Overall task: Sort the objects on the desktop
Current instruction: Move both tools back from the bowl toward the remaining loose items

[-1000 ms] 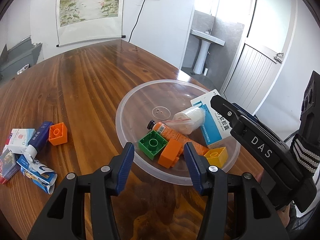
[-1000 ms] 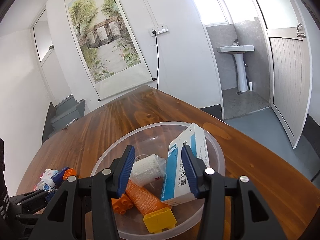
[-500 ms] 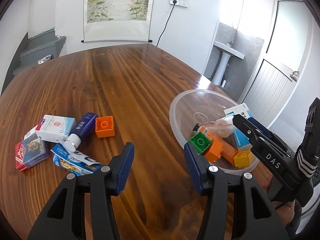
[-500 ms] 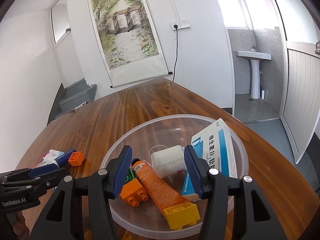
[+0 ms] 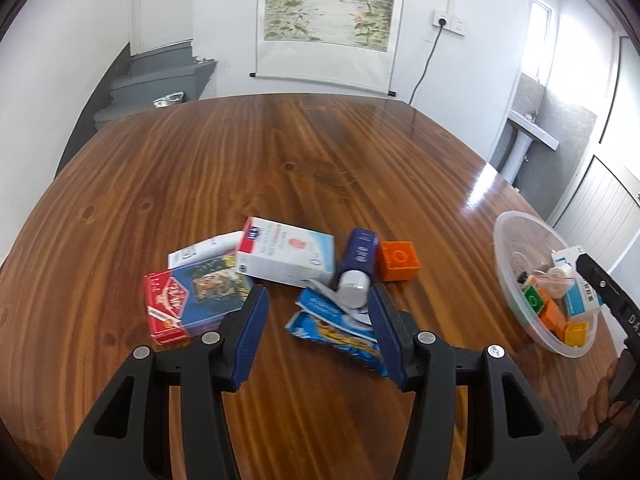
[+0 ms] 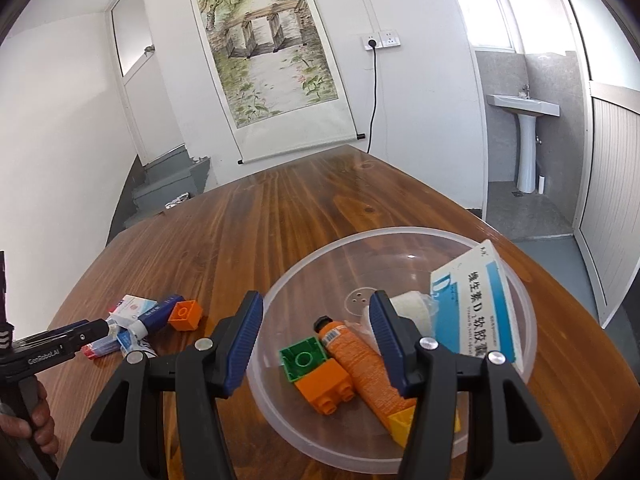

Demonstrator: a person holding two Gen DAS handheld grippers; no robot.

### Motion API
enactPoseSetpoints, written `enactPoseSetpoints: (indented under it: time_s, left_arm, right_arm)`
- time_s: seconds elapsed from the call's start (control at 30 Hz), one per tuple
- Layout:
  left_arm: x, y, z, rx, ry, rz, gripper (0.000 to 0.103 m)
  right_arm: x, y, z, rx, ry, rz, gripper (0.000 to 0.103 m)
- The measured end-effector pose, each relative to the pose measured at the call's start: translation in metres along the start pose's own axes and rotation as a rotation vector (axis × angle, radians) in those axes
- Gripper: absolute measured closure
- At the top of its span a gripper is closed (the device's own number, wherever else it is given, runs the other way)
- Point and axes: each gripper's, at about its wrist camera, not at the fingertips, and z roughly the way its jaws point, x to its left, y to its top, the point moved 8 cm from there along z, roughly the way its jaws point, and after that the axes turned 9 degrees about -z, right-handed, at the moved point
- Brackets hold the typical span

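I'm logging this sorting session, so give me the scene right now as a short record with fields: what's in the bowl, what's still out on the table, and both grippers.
container: clear plastic bowl on the wooden table
in bowl: green toy brick, orange toy brick, yellow toy brick, orange tube, white gauze roll, blue-and-white medicine box
still on table: orange square brick, dark blue tube with white cap, white carton, red card box, blue crumpled wrapper
left gripper: open, empty, over loose pile
right gripper: open, empty, over bowl

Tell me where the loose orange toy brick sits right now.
In the left wrist view, the orange toy brick sits on the wooden table, right of the dark blue tube, outside the clear plastic bowl.
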Motion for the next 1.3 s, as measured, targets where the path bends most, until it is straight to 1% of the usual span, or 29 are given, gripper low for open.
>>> enactPoseSetpoints:
  time_s: [0.07, 0.2, 0.33, 0.47, 0.67, 0.8, 1.0, 1.13, 1.2, 1.3]
  left_arm:
    - [0.018, 0.004, 0.003, 0.001, 0.03, -0.019, 0.048]
    - [0.043, 0.01, 0.007, 0.004, 0.061, -0.059, 0.048]
    - [0.058, 0.017, 0.016, 0.01, 0.085, -0.089, 0.048]
    - [0.075, 0.023, 0.027, 0.022, 0.106, -0.097, 0.048]
    - [0.094, 0.028, 0.045, 0.056, 0.093, -0.138, 0.048]
    - [0.097, 0.028, 0.053, 0.075, 0.05, -0.156, 0.048]
    - [0.098, 0.027, 0.053, 0.076, 0.027, -0.159, 0.047]
    - [0.093, 0.021, 0.051, 0.093, 0.017, -0.127, 0.047]
    - [0.088, 0.017, 0.048, 0.1, 0.015, -0.1, 0.045]
    - [0.077, 0.006, 0.04, 0.114, -0.009, -0.061, 0.043]
  right_arm:
    - [0.011, 0.003, 0.001, 0.001, 0.018, -0.012, 0.042]
    - [0.037, 0.008, 0.006, 0.014, 0.065, -0.031, 0.042]
    - [0.064, 0.011, 0.013, 0.036, 0.127, -0.053, 0.041]
    - [0.086, 0.011, 0.021, 0.058, 0.179, -0.072, 0.041]
    - [0.103, 0.005, 0.034, 0.098, 0.229, -0.069, 0.041]
    - [0.11, -0.001, 0.041, 0.124, 0.254, -0.058, 0.041]
    - [0.121, -0.006, 0.045, 0.14, 0.27, -0.069, 0.041]
    - [0.122, -0.007, 0.046, 0.145, 0.269, -0.073, 0.041]
    - [0.122, -0.007, 0.046, 0.147, 0.269, -0.073, 0.041]
    - [0.122, -0.008, 0.046, 0.15, 0.269, -0.073, 0.041]
